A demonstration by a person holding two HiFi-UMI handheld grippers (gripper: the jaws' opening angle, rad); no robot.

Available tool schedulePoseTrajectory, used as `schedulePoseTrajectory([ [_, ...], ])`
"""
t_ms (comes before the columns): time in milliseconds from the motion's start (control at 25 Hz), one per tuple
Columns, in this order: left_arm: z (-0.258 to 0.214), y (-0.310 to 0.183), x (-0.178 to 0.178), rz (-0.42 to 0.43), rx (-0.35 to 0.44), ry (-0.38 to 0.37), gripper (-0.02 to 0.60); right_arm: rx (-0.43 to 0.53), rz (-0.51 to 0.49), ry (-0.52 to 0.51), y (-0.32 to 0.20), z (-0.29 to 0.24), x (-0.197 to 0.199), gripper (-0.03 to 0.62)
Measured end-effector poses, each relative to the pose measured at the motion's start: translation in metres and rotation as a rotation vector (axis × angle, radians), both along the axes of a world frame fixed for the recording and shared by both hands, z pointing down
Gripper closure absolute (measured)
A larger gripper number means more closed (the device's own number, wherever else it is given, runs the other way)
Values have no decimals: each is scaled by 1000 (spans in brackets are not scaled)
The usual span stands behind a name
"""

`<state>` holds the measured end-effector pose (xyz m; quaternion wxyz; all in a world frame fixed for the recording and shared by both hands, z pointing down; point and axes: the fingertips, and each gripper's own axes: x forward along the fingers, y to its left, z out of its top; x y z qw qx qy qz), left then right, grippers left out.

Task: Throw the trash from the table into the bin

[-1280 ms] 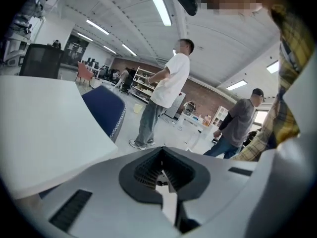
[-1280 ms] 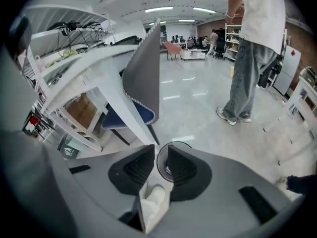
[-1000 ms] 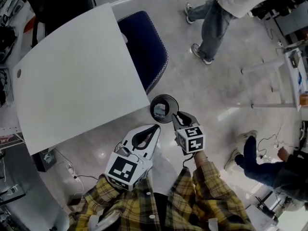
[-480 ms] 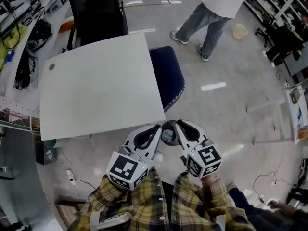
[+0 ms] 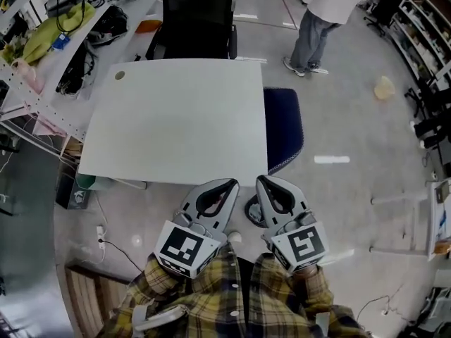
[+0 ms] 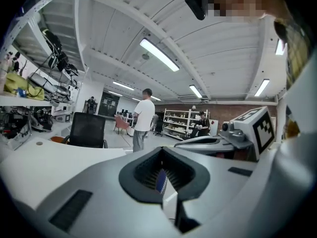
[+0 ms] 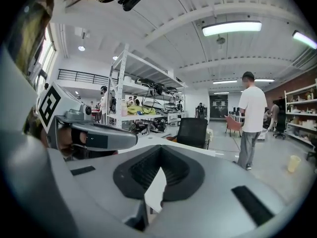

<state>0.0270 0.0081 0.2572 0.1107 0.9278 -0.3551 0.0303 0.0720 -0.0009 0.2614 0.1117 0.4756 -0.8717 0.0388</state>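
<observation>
White table ahead — left gripper, right gripper side by side at near edge, both jaws closed tight, empty; dark bin showing between them on floor.

From the head we look steeply down on the table; cameras on the left tool and right tool look level across it, sharing the black chair.

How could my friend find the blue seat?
Start at the big white table in the middle of the floor. The blue seat is pushed against its right side, partly under the edge, as seen in the head view. Unlike the black office chair at the table's far end, it is dark blue with a rounded edge.
</observation>
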Motion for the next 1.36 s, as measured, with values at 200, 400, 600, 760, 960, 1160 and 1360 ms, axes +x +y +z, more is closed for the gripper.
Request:
schedulePoseTrajectory([
  [200, 7, 0, -16, -37, -17, 4, 574, -8, -29, -49, 1, 0, -15, 595],
  [400, 13, 3, -10, -25, -36, 7, 574, -34, 4, -14, 6, 3, -5, 595],
  [600, 14, 7, 2, 6, -42, 5, 574, -50, 15, -21, 14, 8, 4, 595],
  [760, 15, 15, 10, 22, -47, 0, 574, -51, 25, -26, 21, 8, 11, 595],
  [960, 14, 21, 18, 33, -48, -3, 574, -49, 18, -24, 30, 9, 17, 595],
  [1160, 16, 26, 25, 36, -46, -7, 574, -62, -19, -23, 43, 10, 15, 595],
  [1360, 21, 32, 29, 44, -50, -20, 574, -48, 7, -13, 47, 14, 23, 595],
])
